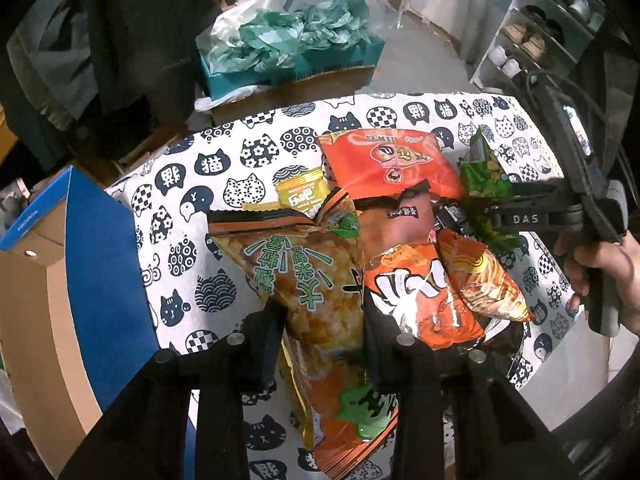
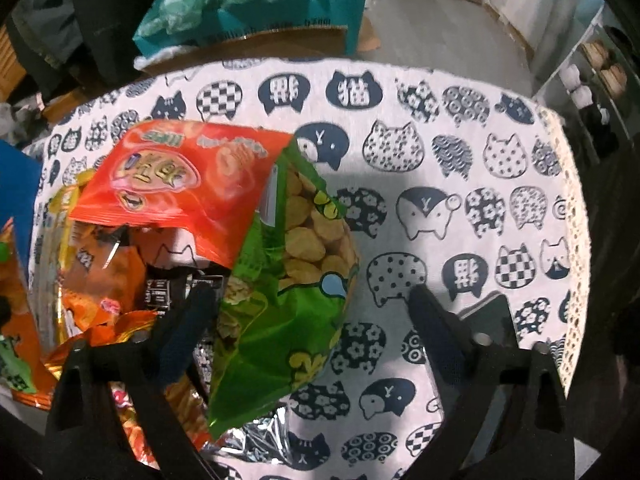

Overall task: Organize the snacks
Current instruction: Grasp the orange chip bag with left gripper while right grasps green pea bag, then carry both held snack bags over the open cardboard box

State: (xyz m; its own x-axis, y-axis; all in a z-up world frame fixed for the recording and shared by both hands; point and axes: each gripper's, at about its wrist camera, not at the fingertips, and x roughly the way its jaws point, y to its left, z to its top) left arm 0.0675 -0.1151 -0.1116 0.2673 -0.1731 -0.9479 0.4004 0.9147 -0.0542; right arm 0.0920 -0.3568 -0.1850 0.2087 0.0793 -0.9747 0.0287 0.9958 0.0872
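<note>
**Snack pile on cat-print cloth: two bags under the tongs**

Item 1: tall orange-and-green crinkled foil bag of rice crackers, centre of the left-wrist view, long axis running from bottom to top of frame. The left gripper is clamped narrowly on its lower body.

Item 2: glossy green plastic bag of round biscuits, centre-left of the right-wrist view, long axis near vertical. The right gripper stands wide astride it; one finger is close against the bag's left edge, the other well clear at right, so it is not gripped.

Surround: red foil packet upper left, overlapping the green bag. White tablecloth with navy cat print beneath.

Containers: blue-flapped cardboard box at left edge; contents not visible.
</note>
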